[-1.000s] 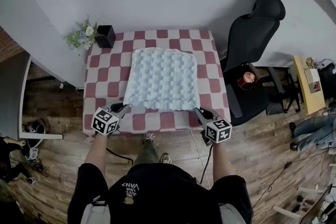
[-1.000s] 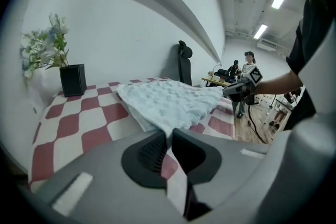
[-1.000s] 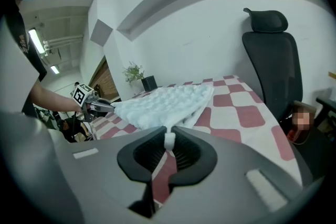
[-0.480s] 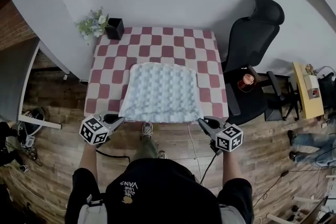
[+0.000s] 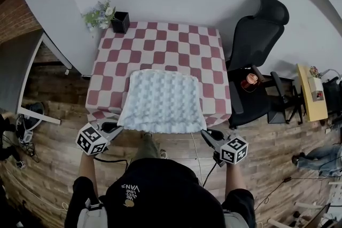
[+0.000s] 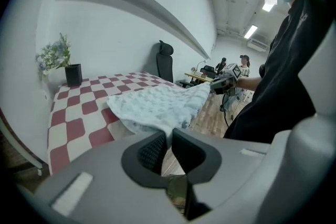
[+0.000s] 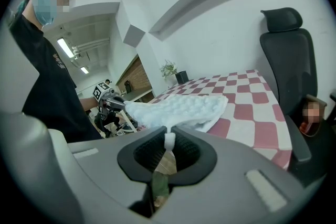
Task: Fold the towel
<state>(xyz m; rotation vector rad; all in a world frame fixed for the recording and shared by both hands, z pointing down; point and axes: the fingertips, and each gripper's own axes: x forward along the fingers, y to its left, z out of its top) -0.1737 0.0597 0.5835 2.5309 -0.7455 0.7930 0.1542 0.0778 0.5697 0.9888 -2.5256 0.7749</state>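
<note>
Pale towel (image 5: 160,101), near corners clamped between jaws

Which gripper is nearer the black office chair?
Right. The right gripper holds the towel corner on the chair side of the table; the left gripper holds the other near corner, farther from it.
</note>
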